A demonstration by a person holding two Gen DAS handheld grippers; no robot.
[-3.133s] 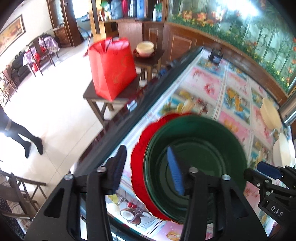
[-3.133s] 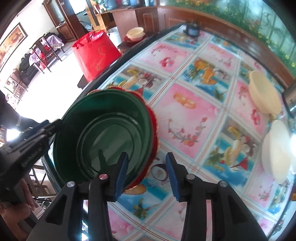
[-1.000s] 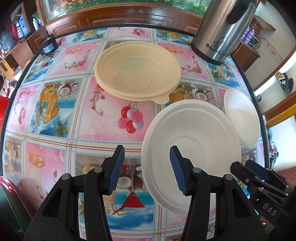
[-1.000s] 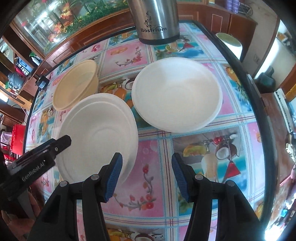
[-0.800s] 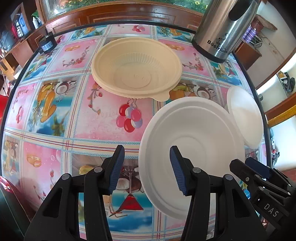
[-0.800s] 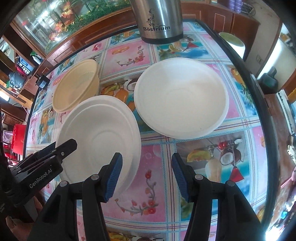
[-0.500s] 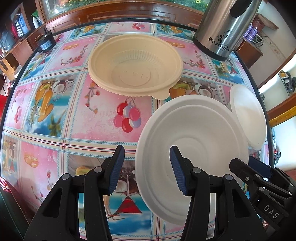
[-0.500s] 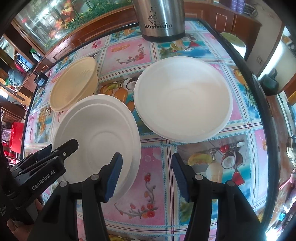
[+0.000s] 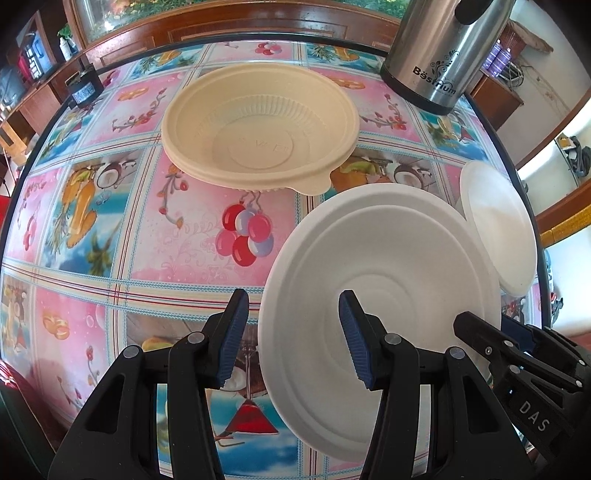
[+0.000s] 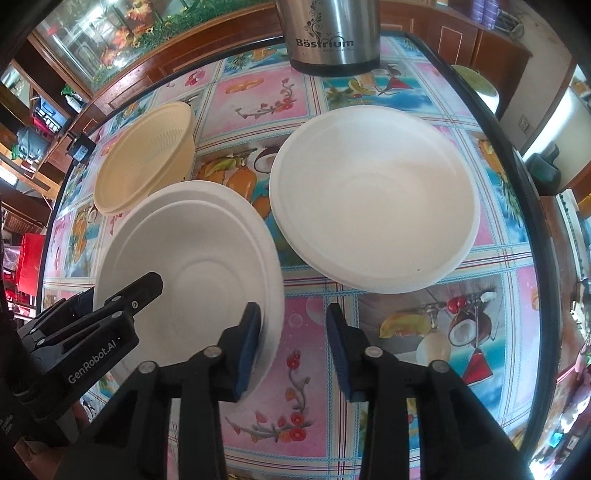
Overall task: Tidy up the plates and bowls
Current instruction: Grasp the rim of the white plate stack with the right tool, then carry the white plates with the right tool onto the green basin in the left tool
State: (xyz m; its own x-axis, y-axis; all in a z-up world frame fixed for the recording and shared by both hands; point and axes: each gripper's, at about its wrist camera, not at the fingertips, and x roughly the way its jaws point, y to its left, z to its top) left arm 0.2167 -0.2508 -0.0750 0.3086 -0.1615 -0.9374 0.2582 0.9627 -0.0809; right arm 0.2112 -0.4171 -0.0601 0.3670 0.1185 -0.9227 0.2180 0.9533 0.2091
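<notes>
A white plate (image 9: 399, 258) lies on the patterned table; it also shows in the right wrist view (image 10: 184, 243). My left gripper (image 9: 291, 332) is open, straddling the plate's left rim, right finger over the plate. My right gripper (image 10: 293, 339) is open, straddling the plate's right rim, its left finger over the plate. A white bowl (image 10: 373, 206) sits to the right of the plate, seen at the edge of the left wrist view (image 9: 495, 229). A cream ribbed bowl (image 9: 258, 125) stands behind the plate, also in the right wrist view (image 10: 144, 158).
A steel Bostrium thermos (image 9: 447, 51) stands at the table's far right, also in the right wrist view (image 10: 332, 33). A small black device (image 9: 83, 88) sits at the far left edge. The table's dark rim (image 10: 535, 206) curves close on the right.
Both grippers left the green and red bowls and swung over to the white plate. In the last second they crept closer, so the plate's rims now sit between the open fingers.
</notes>
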